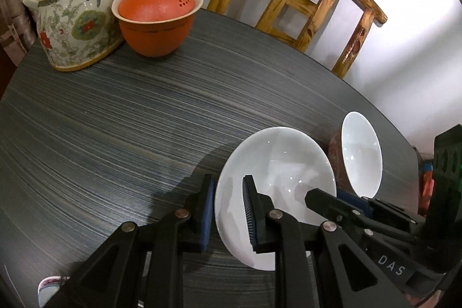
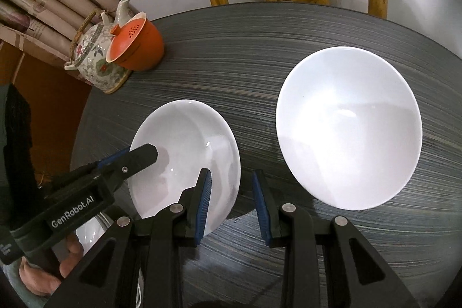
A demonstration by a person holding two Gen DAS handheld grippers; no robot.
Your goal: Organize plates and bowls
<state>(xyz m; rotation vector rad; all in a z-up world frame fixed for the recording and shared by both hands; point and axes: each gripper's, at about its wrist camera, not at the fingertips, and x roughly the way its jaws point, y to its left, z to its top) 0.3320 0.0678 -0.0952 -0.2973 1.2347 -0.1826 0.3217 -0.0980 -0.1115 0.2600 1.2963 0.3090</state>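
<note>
Nothing was stacked yet on the tabletop (image 2: 260,54). The bowl (image 2: 349,129) was left untouched right of the plate (image 2: 187,158). The plate's near rim was pinched by the left gripper (image 1: 229,214). The right gripper (image 2: 232,207) was held empty, slightly spread, beside the plate.
</note>
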